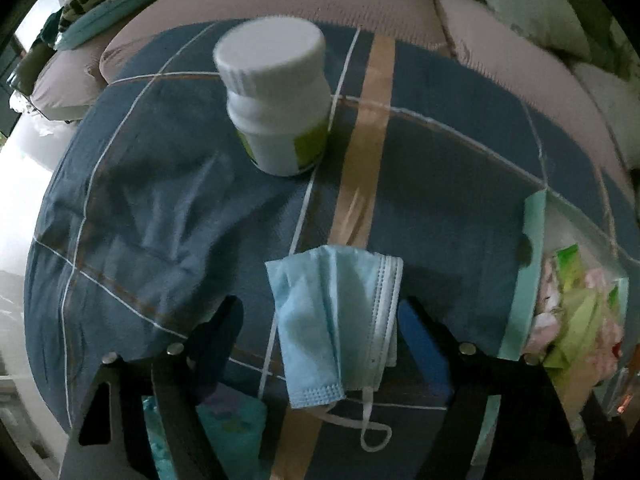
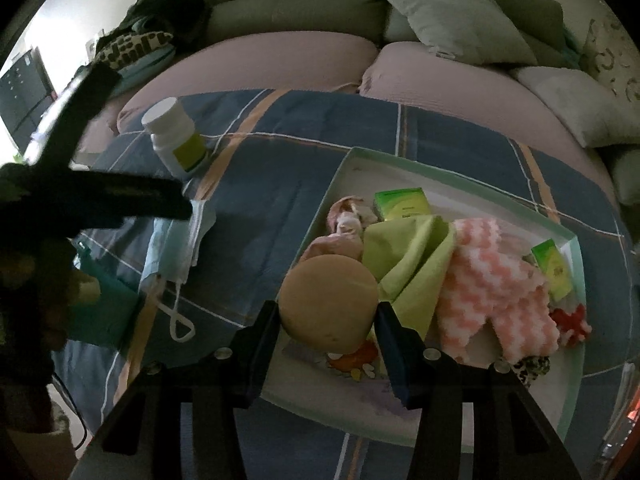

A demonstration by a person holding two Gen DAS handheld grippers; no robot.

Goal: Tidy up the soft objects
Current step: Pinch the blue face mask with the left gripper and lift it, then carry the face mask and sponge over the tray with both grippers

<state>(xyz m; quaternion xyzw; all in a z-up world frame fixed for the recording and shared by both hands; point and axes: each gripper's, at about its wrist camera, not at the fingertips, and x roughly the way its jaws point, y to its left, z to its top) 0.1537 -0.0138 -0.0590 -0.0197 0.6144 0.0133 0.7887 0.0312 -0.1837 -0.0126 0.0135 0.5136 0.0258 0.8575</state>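
A light blue face mask point(image 1: 332, 328) lies folded on the blue plaid cloth point(image 1: 160, 220), its ear loop trailing toward the camera. My left gripper point(image 1: 324, 324) straddles it with the jaws wide and neither pad touching, so it is open. In the right wrist view the same mask point(image 2: 172, 240) shows under the dark body of the left tool point(image 2: 100, 196). My right gripper point(image 2: 328, 320) is shut on a tan round puff point(image 2: 328, 304), held over the near left corner of the mint-rimmed tray point(image 2: 452, 176).
The tray holds a green cloth point(image 2: 404, 256), a pink-and-white zigzag cloth point(image 2: 496, 280), a pink rag point(image 2: 344, 220) and green boxes point(image 2: 400, 202). A white bottle point(image 1: 276, 96) stands on the far cloth. A teal patterned item point(image 1: 224, 420) lies by the left finger. Sofa cushions point(image 2: 460, 16) lie behind.
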